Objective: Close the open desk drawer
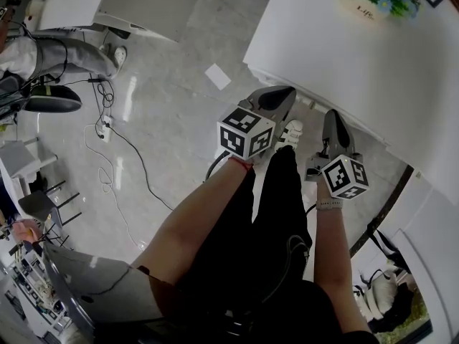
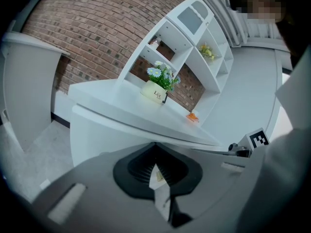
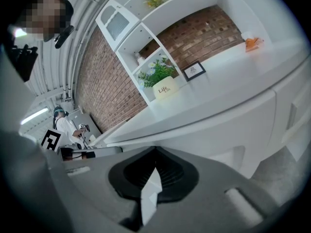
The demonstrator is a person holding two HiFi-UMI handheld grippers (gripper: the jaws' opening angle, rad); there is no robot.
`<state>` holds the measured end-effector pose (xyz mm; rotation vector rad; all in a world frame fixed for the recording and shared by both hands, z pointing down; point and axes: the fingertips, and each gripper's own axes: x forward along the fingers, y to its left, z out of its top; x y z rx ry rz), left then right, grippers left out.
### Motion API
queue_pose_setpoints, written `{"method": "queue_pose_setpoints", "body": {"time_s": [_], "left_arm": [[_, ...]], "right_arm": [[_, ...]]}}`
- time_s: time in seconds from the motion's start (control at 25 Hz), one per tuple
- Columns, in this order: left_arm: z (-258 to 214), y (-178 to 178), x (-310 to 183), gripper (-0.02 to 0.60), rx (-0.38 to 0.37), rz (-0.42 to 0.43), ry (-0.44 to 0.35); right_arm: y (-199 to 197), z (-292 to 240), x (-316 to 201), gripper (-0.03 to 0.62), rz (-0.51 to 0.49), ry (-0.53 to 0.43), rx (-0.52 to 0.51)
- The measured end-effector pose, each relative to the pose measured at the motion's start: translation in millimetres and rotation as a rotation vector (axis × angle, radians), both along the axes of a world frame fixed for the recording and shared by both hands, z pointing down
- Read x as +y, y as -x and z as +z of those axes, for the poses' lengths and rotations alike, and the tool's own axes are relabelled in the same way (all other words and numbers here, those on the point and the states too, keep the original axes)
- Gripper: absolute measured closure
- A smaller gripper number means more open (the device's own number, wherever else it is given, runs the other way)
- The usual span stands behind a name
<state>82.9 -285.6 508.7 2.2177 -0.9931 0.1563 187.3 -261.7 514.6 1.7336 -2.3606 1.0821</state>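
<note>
Both grippers hang low in front of the desk [image 1: 323,41], side by side, apart from each other, tips pointing at its front.
- left gripper [image 1: 278,97]: jaws together, nothing between them.
- right gripper [image 1: 332,122]: jaws together as well, empty.

Edges and room:
- The desk's front edge runs diagonally just ahead of both gripper tips. From the head view I can't tell whether either one touches it.
- White shoe [image 1: 290,133] sits between the two grippers, near that edge.
- Floor [image 1: 172,63] to the left is open, apart from a cable [image 1: 136,156] running to a power strip [image 1: 105,129] and a white slip [image 1: 217,76].
- A seated person [image 1: 64,52] is well off to the far left.

Drawer: the right gripper view shows a drawer front [image 3: 291,114] with a handle slot on the desk's face, to the right of that gripper. I can't tell from any view whether it stands open.

Containers:
- Flower pot [image 3: 164,89] stands on the desk top and holds a green plant with pale flowers. A small frame [image 3: 194,70] is just beside it and an orange item [image 3: 251,43] further along.
- Shelf unit [image 2: 194,57] rises behind the desk against the brick wall [image 2: 87,28]. One compartment holds yellow flowers [image 2: 206,51]. One holds a small item too small to identify. The top compartment has a panelled door.
</note>
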Motion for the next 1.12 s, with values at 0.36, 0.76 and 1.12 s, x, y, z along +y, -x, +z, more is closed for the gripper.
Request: {"method": "queue_pose_setpoints", "body": {"time_s": [0.36, 0.76, 1.12], "left_arm": [[-3, 4, 2, 0.580, 0.032, -0.001, 0.017], [-24, 13, 15, 0.578, 0.028, 0.021, -0.030], [-63, 23, 40, 0.580, 0.039, 0.063, -0.105]], "right_arm": [[3, -2, 9, 0.591, -0.012, 0.003, -0.024], [2, -22, 32, 0.591, -0.009, -0.046, -0.009], [-1, -73, 58, 0.591, 0.034, -0.155, 0.020]]}}
